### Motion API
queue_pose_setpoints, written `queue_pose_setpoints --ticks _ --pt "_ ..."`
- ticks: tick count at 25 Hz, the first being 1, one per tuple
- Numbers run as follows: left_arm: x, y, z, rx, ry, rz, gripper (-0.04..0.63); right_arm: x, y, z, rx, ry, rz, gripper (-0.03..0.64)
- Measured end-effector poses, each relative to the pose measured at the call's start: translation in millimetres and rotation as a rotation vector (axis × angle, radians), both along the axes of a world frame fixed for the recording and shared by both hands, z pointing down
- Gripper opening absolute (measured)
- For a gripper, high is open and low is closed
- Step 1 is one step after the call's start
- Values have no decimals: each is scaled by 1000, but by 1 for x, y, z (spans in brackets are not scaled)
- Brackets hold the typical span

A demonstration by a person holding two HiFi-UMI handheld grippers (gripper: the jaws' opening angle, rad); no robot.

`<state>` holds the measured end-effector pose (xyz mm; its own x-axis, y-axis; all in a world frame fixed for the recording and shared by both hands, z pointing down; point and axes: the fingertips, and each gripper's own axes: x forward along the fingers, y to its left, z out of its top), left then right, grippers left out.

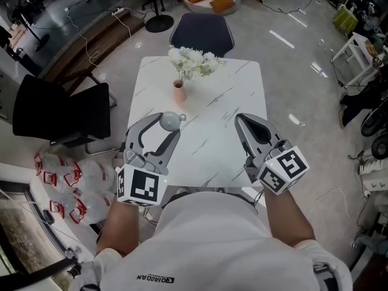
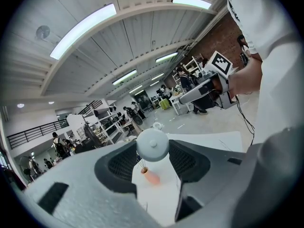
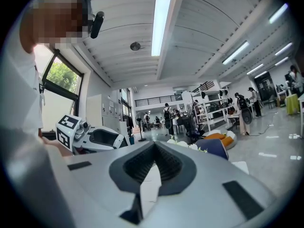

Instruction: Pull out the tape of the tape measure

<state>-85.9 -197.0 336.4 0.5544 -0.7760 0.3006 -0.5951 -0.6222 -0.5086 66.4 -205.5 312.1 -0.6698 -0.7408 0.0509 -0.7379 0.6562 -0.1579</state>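
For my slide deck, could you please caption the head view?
Left gripper grips the round grey tape measure above a marbled table near a flower vase; right gripper is shut.

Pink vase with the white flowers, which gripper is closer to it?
Left. The left gripper, holding the tape measure, has its tips just short of the vase; the shut right gripper is farther off, to the vase's right.

Bright ceiling strip lights are shining overhead; glare is streaking the floor beside the desk; fisheye edges are warping.
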Motion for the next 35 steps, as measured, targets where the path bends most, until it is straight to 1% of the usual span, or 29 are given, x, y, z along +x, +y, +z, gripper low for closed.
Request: queue_pose_setpoints --ticks 1,2,8,16,18,24,29,33,35 --pt "1 0 1 -3 -1 1 222 0 0 1 -4 -3 1 21" --pt "1 -1 2 -7 -1 2 222 1 -1 2 -7 -6 -1 49" --pt "2 -2 8 -31 7 5 222 0 0 7 -19 -3 -6 48" --pt "8 0 12 -33 -12 18 222 -4 1 5 -19 -9 -23 48" --pt "12 2 13 -34 -18 28 222 -11 2 4 -33 -26 -49 44" --pt "29 6 22 -44 -29 64 222 -52 12 11 -102 -79 -182 48" --pt "43 10 26 -45 -34 96 222 -69 13 15 -120 -96 -223 52" --pt "49 12 24 -43 -37 116 222 -76 14 20 -160 -105 -259 66" --pt "51 12 24 -38 -46 121 222 -78 16 23 -171 -107 -275 62"
